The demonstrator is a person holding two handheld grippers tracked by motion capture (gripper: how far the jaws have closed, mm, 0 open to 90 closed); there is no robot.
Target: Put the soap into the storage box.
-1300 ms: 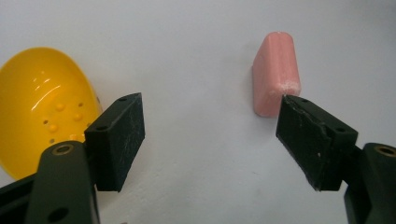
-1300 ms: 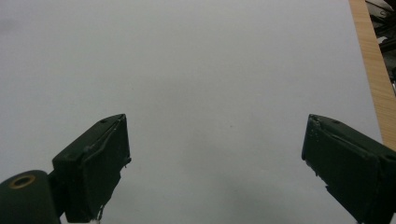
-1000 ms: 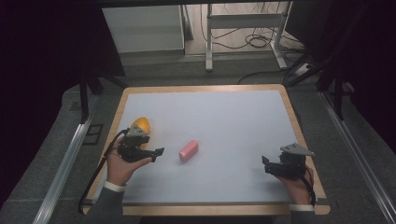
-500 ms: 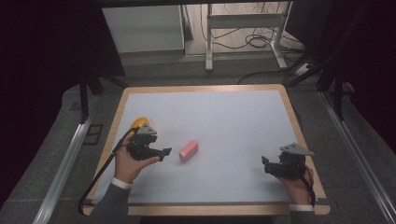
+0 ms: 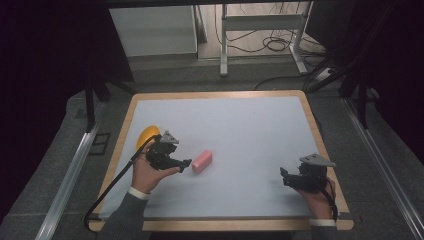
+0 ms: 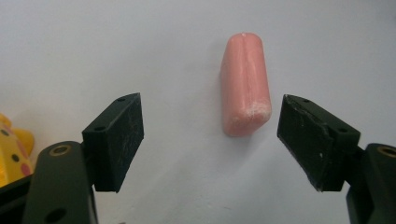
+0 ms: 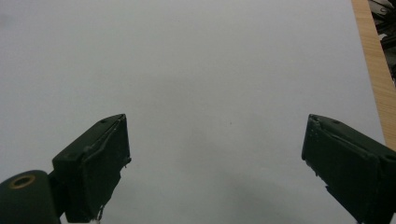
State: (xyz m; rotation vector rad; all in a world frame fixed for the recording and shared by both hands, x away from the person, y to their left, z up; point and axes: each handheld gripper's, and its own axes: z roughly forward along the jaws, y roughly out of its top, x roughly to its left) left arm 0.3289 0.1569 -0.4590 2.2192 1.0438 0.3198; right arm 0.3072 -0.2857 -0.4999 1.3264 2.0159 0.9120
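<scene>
Filling the middle of the high view, the worktop (image 5: 240, 125) is a pale sheet framed in wood, and it leaves both hands room to come in from the bottom edge. At lower right of that view the right hand-held gripper (image 5: 286, 176) rests low near the wooden border, well apart from everything; its own view looks along widely spread jaws at bare surface, with a strip of the wooden edge at upper right, so it reads as parked rather than working. Left of centre in the high view, the left hand-held gripper (image 5: 184, 164) points toward the pink block (image 5: 202, 160), which lies flat on the worktop just beside the jaw tips. The left gripper view makes the reason plainer: the jaws stand spread with nothing between them, and the pink block (image 6: 245, 84) sits just ahead of the gap, lengthwise along the line of approach and a little toward the right jaw, which looks like a line-up for closing on its long sides. Whether the tips already touch it is hard to tell from above. Smallest and half hidden, a yellow toy (image 5: 146, 136) sits behind the left hand; in the left gripper view its spotted yellow edge (image 6: 11, 154) shows at the lower left.
</scene>
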